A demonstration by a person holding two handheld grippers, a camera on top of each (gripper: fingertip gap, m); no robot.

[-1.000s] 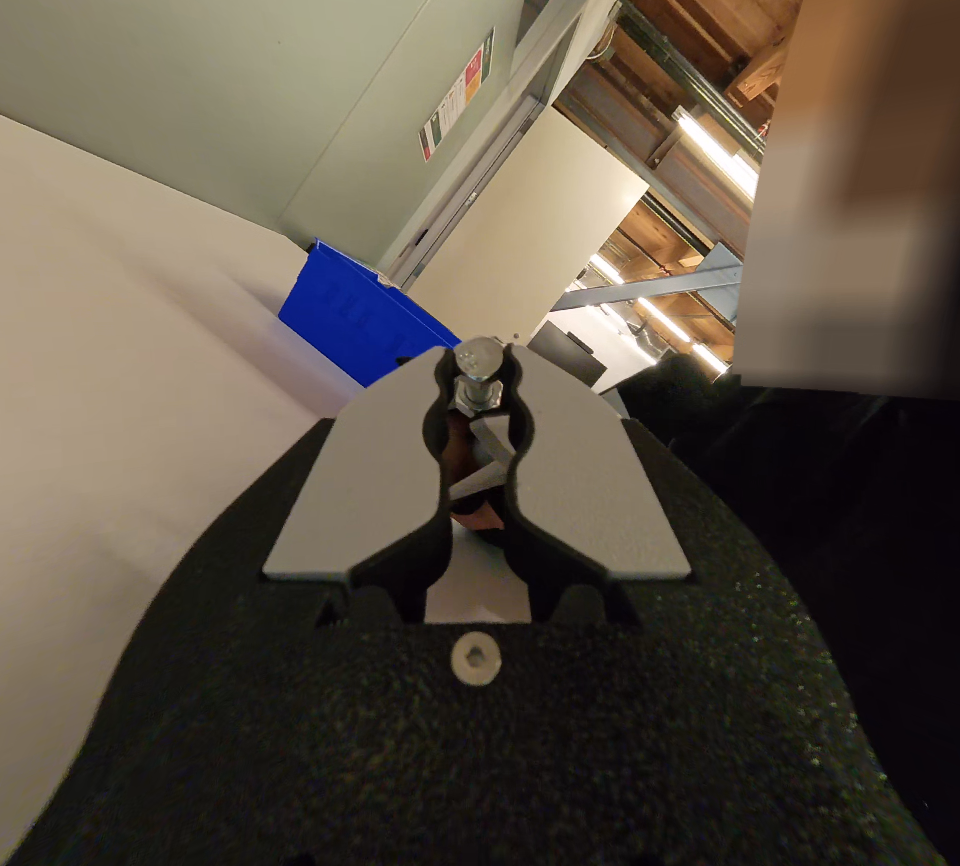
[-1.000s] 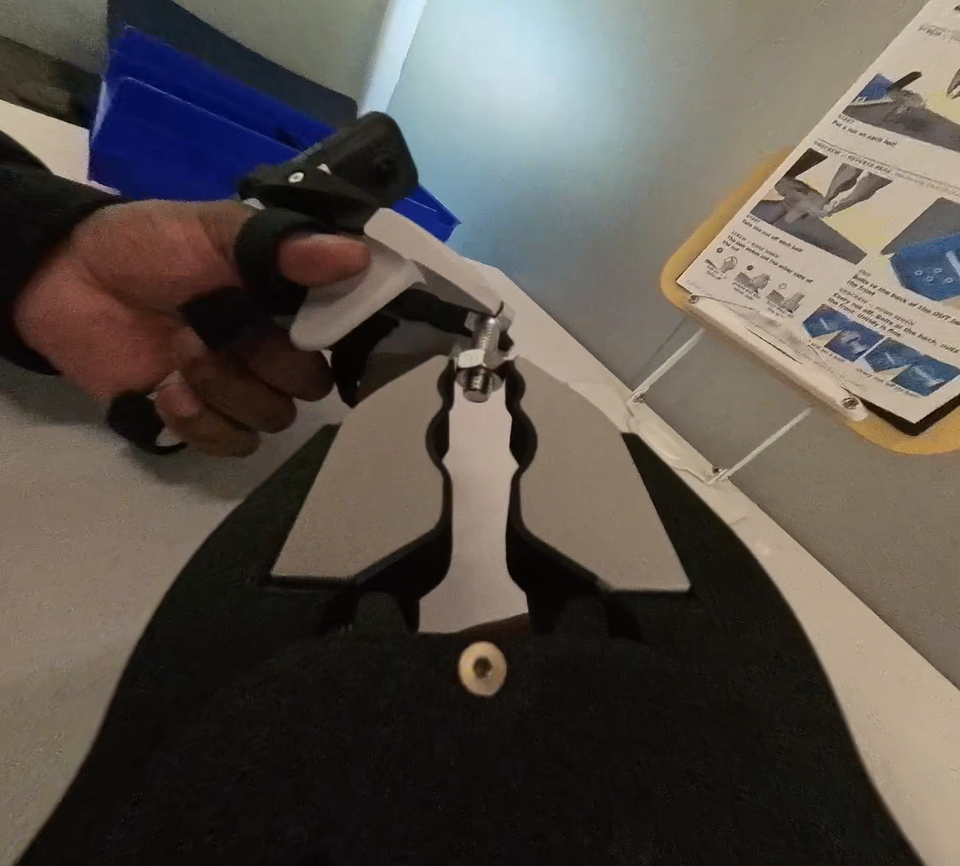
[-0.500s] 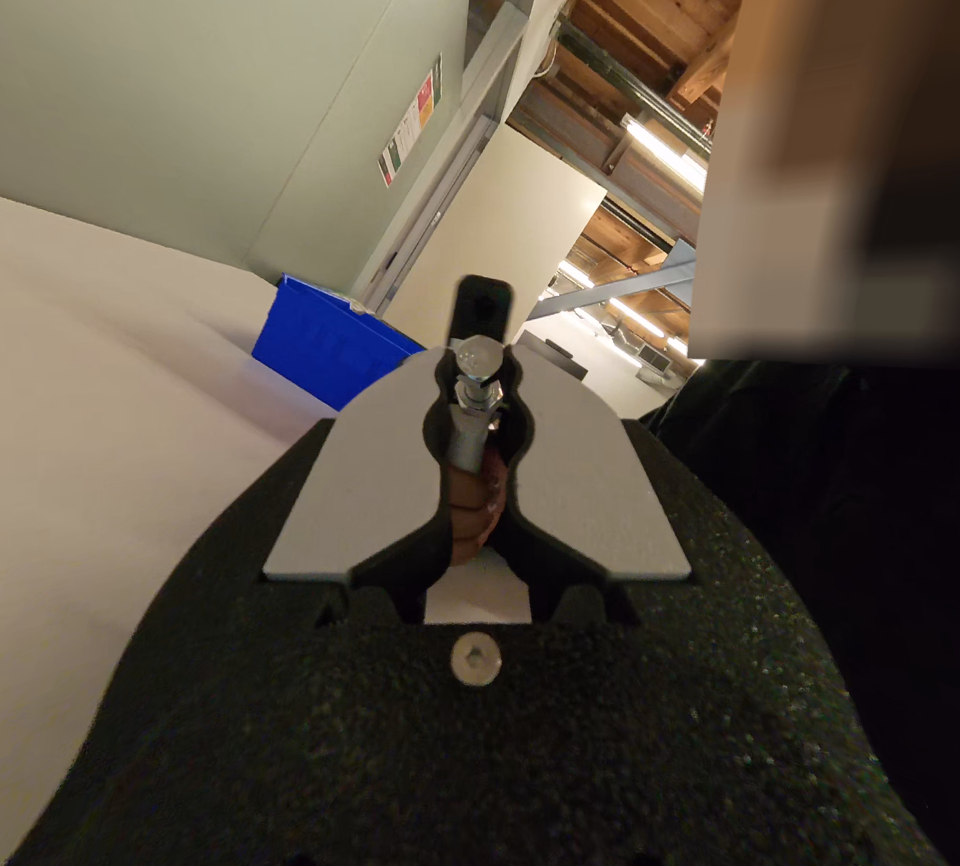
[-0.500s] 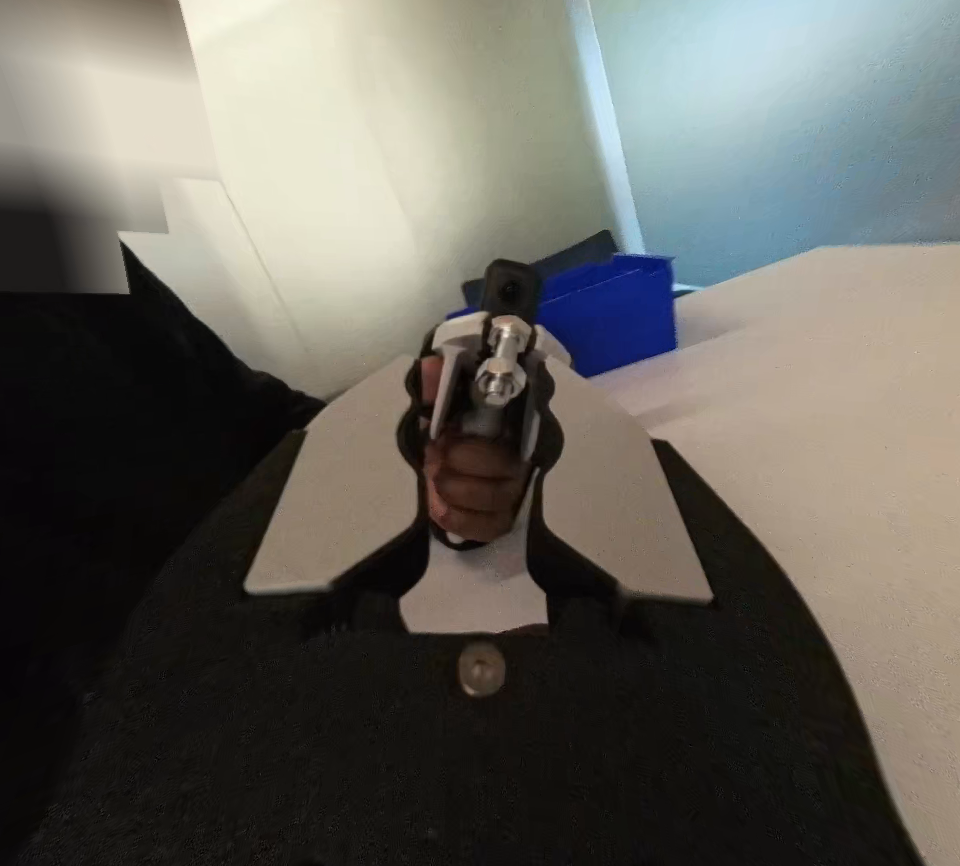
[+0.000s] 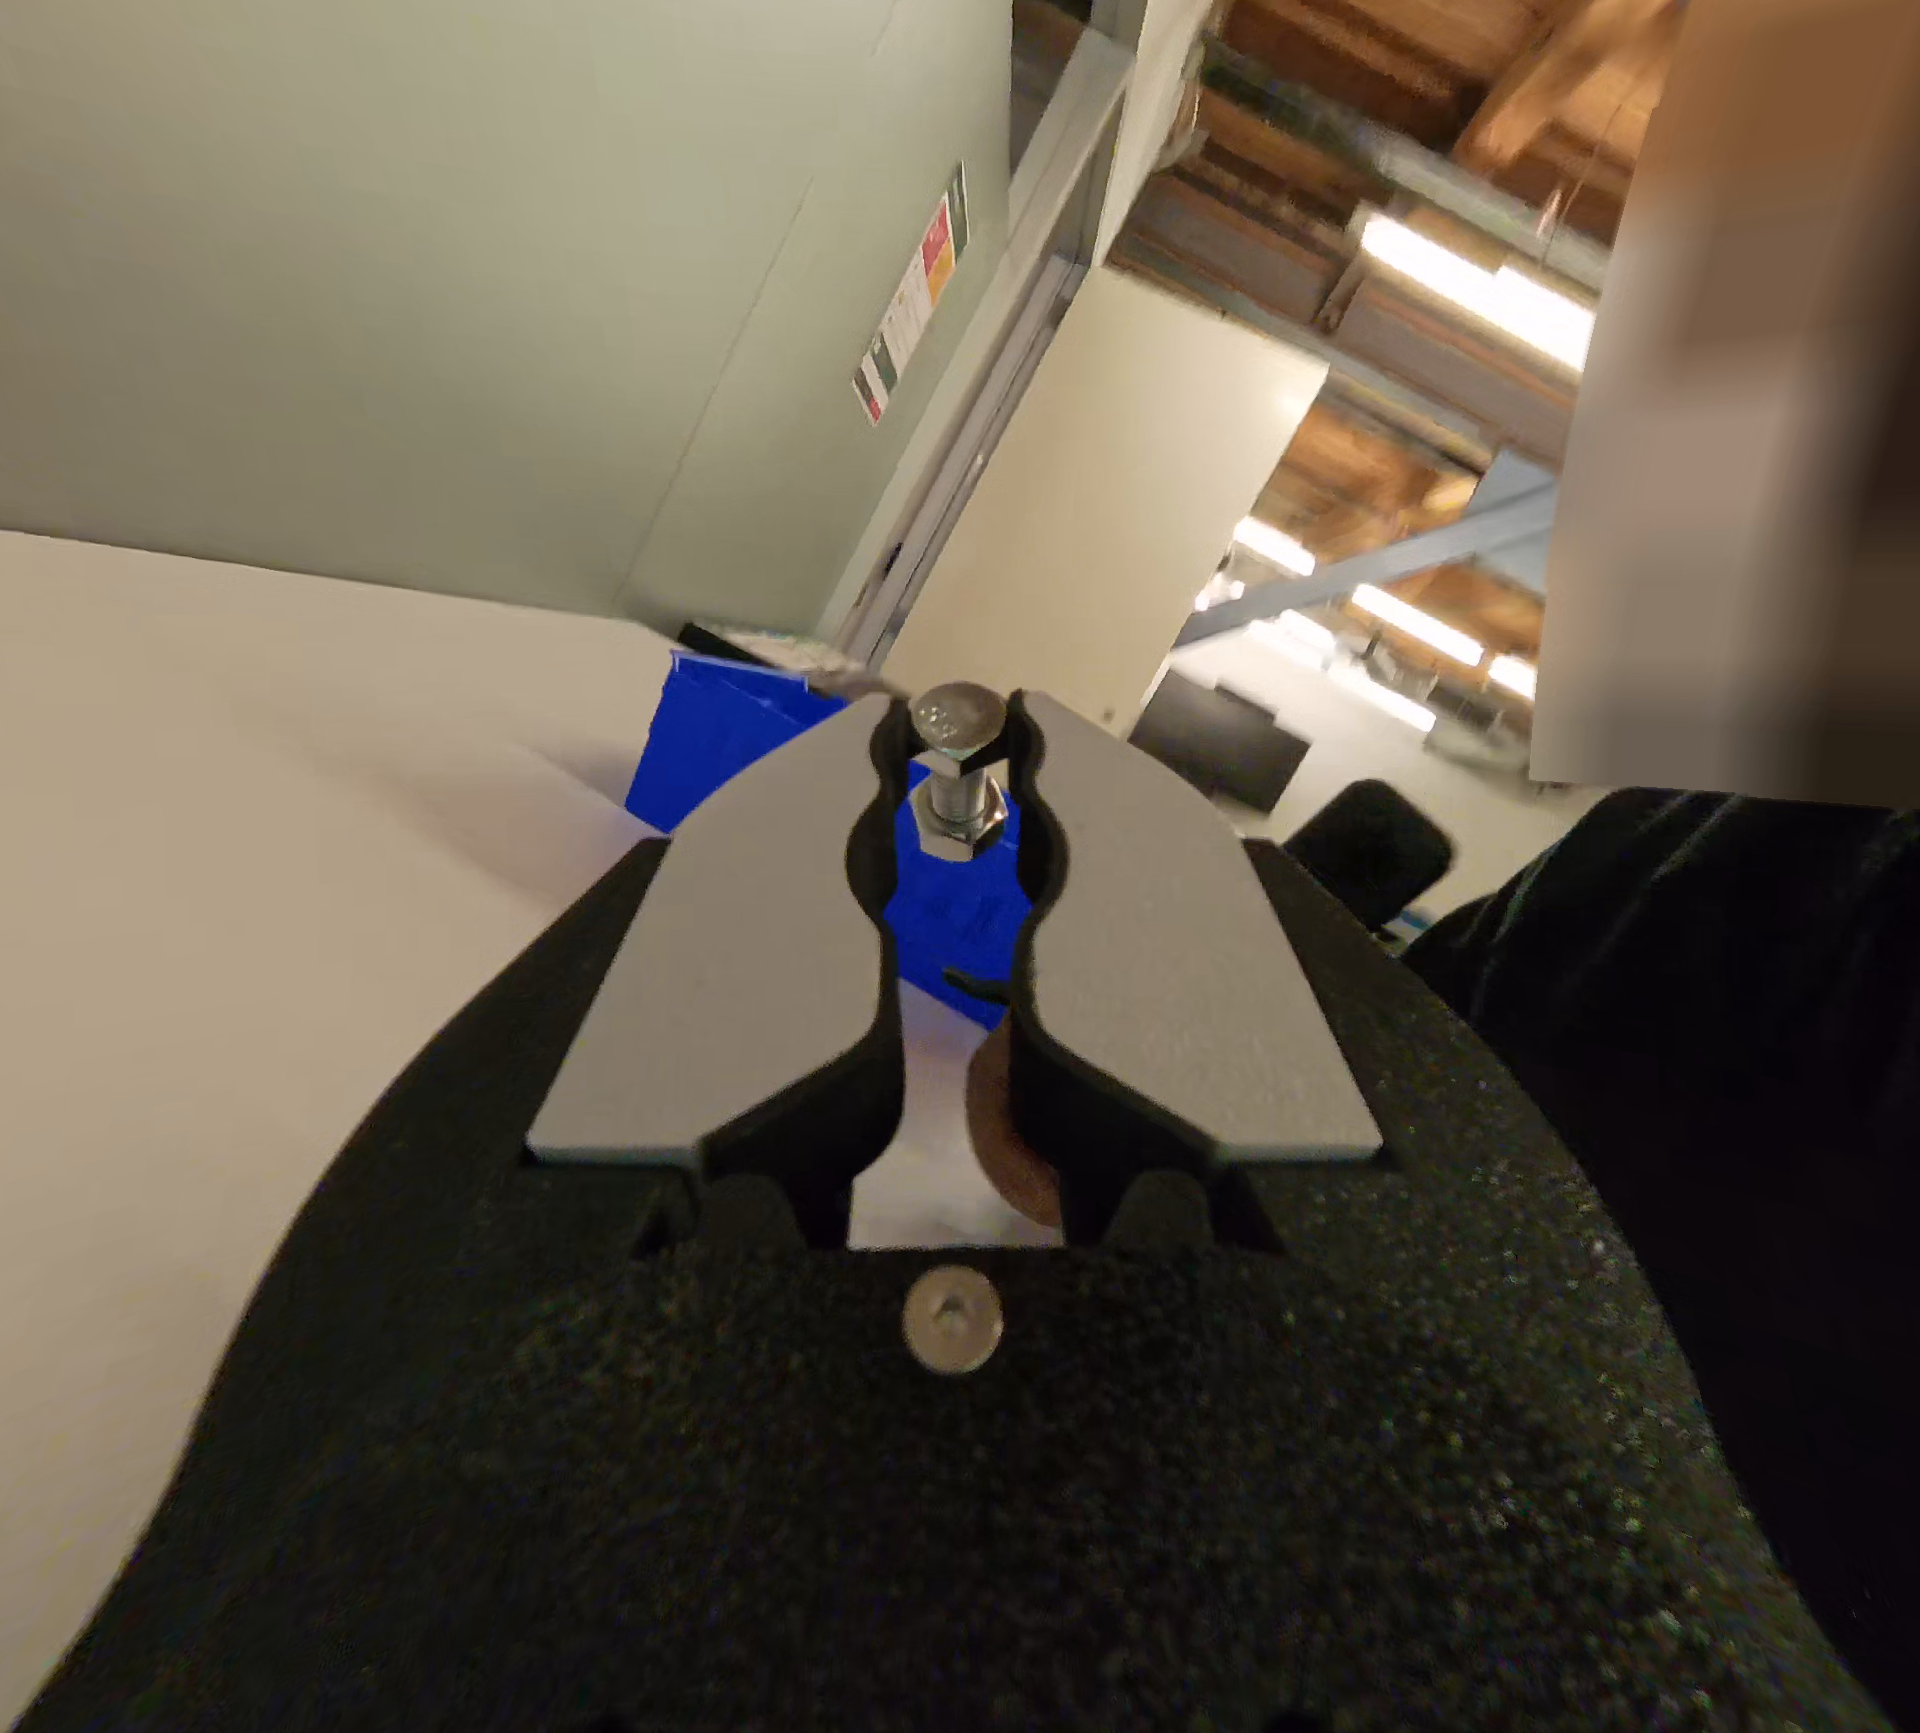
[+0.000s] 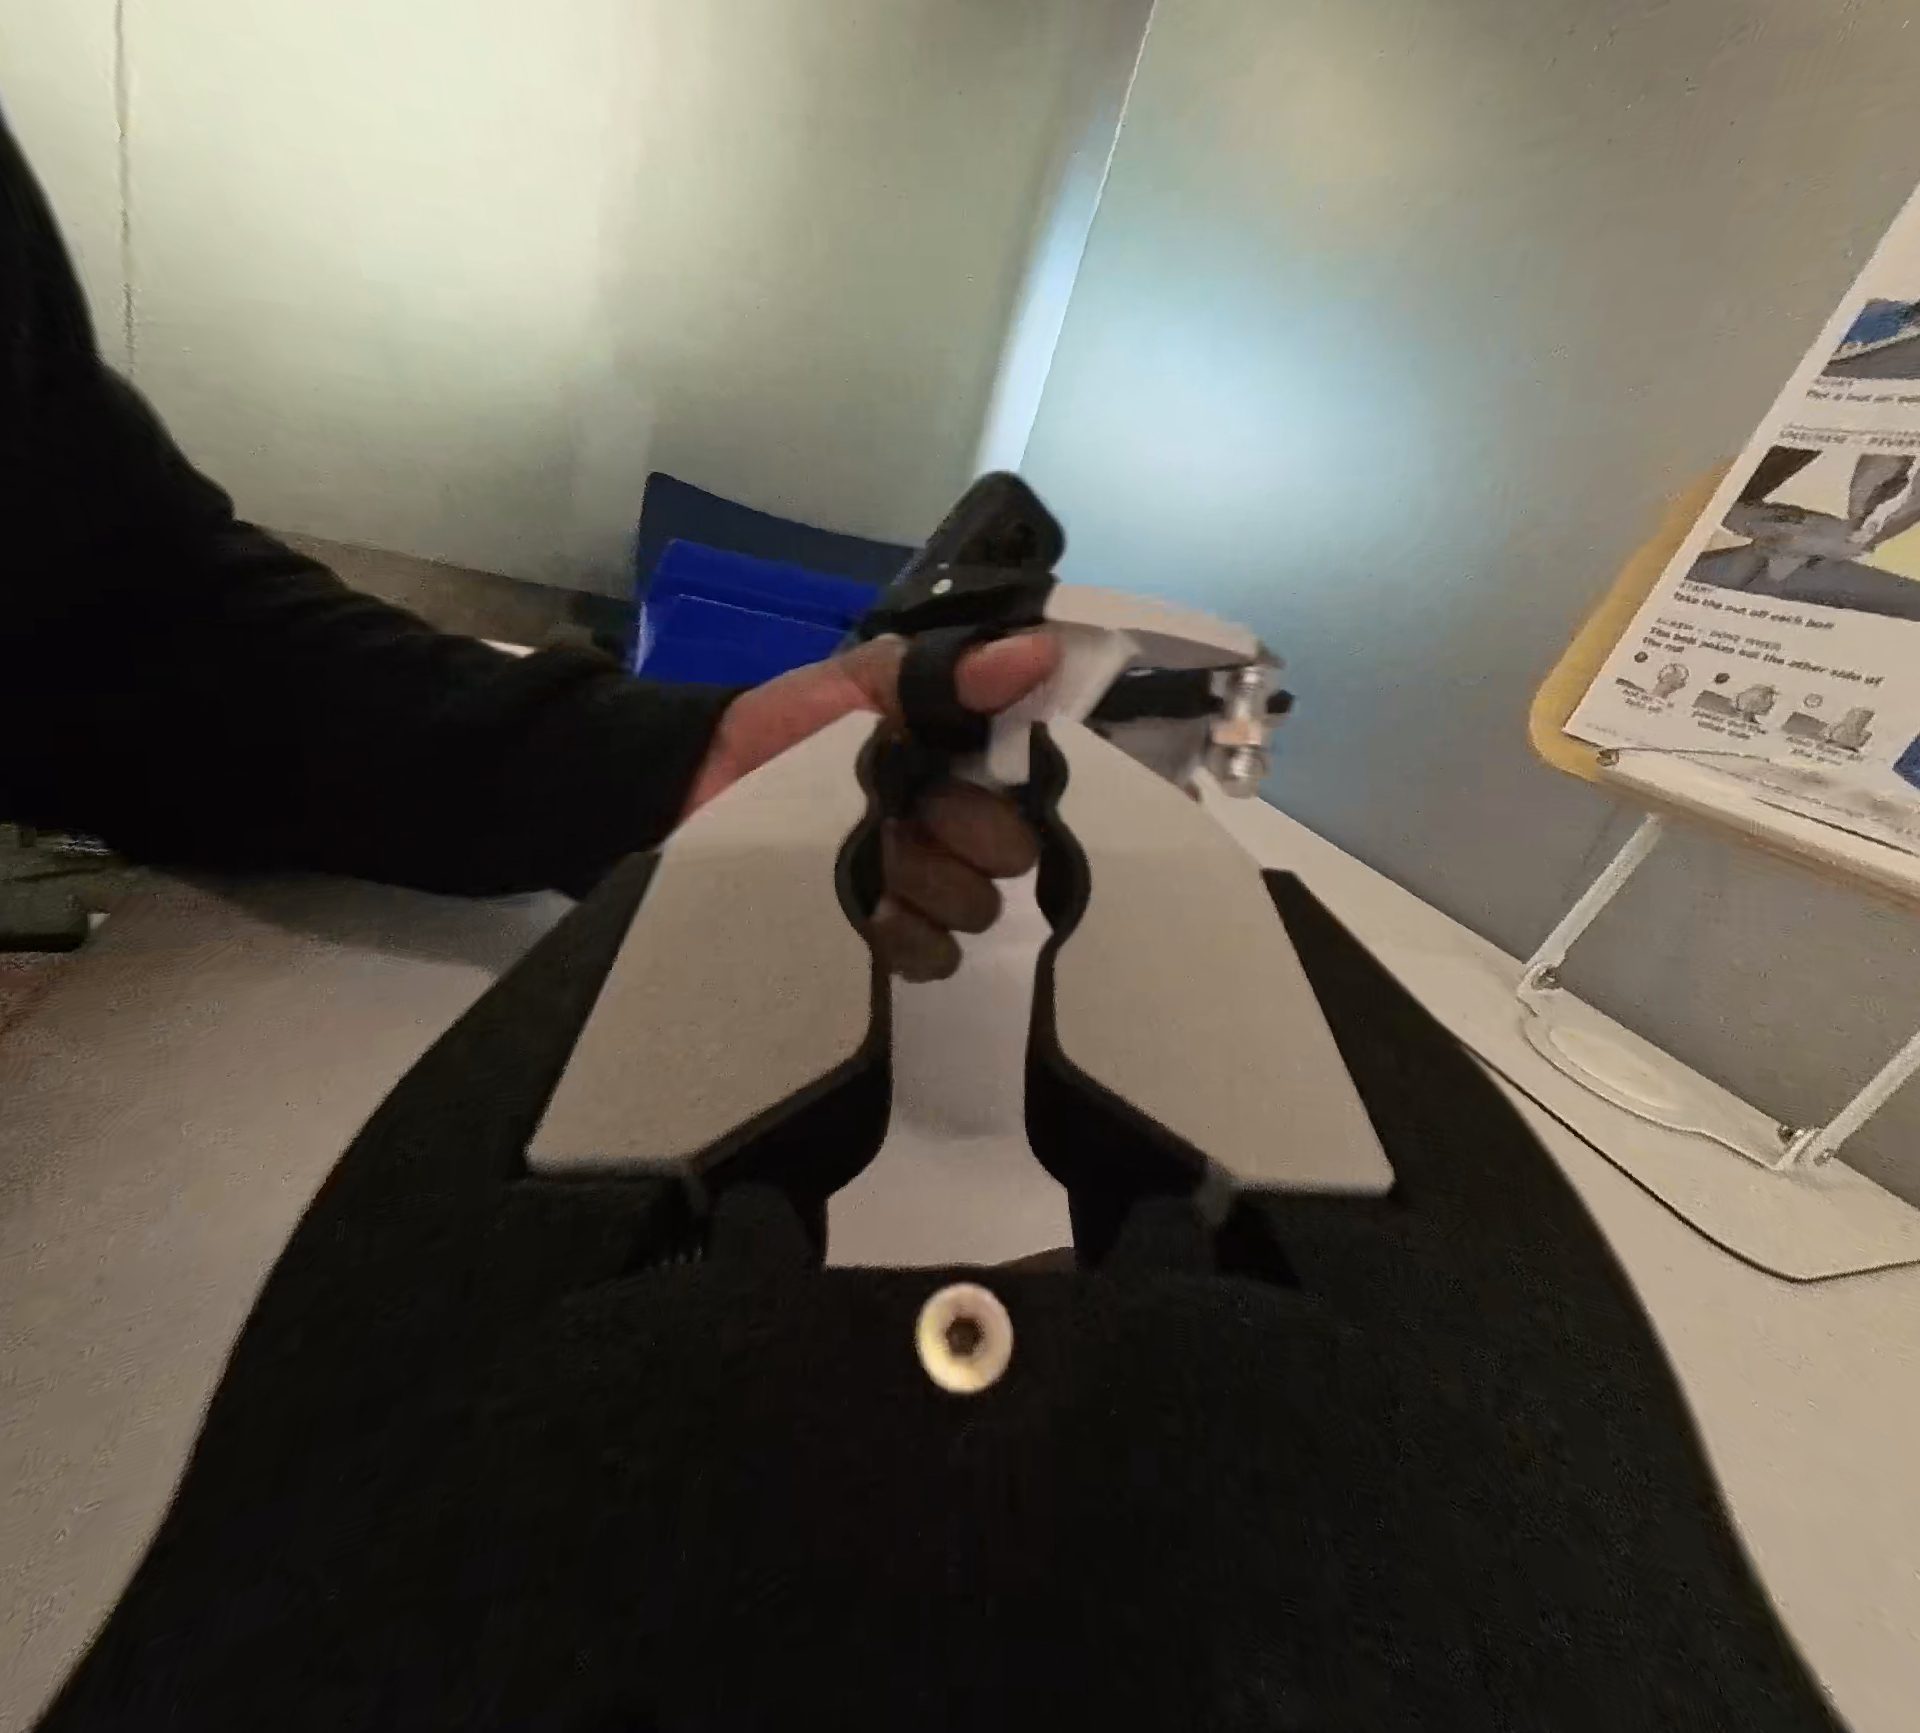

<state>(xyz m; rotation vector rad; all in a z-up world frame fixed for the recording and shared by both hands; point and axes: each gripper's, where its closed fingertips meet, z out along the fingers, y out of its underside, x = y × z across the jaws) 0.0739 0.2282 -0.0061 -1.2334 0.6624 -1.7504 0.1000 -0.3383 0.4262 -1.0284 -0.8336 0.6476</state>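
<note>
The left gripper (image 5: 958, 733) clamps a steel bolt (image 5: 956, 753) by its head, a nut (image 5: 954, 826) on the shank. The right gripper (image 6: 961, 748) stands open, nothing between its tips; beyond it, a hand (image 6: 904, 748) grips the left gripper. A blue bin (image 5: 727, 748) sits farther back on the white table (image 5: 260, 800), contents hidden. A printed sheet on a stand (image 6: 1766, 644) is at the right.

In our left gripper (image 5: 958, 727) we hold a silver bolt (image 5: 954, 753) by its head, jaws pressed to both sides, a nut (image 5: 956, 826) threaded on the shank below. Beyond it a blue bin (image 5: 727, 748) stands on the white table (image 5: 260, 800).
</note>
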